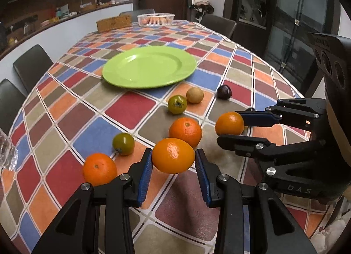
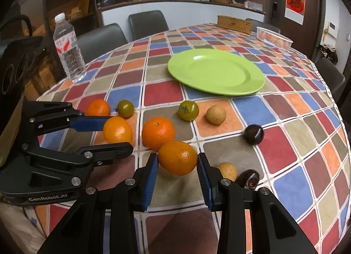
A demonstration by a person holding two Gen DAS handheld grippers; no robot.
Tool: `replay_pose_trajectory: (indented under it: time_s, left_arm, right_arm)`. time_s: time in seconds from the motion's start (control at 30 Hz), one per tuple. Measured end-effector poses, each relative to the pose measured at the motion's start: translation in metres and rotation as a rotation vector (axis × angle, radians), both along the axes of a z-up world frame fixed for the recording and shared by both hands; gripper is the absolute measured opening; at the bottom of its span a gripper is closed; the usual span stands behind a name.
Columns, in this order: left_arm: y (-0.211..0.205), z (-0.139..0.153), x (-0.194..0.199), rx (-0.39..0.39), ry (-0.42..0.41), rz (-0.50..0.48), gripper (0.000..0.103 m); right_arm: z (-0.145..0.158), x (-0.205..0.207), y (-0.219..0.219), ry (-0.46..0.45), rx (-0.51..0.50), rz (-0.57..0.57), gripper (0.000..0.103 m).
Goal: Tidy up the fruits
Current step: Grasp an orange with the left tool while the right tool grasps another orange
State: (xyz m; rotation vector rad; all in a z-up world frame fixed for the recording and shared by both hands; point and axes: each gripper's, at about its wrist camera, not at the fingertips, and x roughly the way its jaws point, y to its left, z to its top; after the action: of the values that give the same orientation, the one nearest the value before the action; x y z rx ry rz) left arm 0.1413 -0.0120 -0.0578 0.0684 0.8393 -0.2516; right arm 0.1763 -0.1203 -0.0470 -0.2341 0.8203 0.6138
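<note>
Both hand-held grippers, left (image 1: 173,161) and right (image 2: 177,161), each clamped on an orange, over checked tablecloth (image 1: 129,109) beside dark chairs (image 1: 33,65).

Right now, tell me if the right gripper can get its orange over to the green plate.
Probably yes. The right gripper is shut on an orange, and the green plate is bare. Between them lie only low fruits, such as a loose orange and a green tomato, so a lifted carry should pass over them.
</note>
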Motion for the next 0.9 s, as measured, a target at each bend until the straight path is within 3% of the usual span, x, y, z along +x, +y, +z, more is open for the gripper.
replay_pose_trajectory:
  time_s: [0.5, 0.9]
  left_arm:
    - [0.009, 0.041, 0.025, -0.023, -0.099, 0.072, 0.038]
    - [0.014, 0.05, 0.09, -0.031, -0.087, 0.059, 0.038]
  right_arm:
    - [0.042, 0.013, -0.007, -0.105, 0.058, -0.087, 0.037]
    - [0.056, 0.078, -0.006, -0.069, 0.095, -0.133, 0.037]
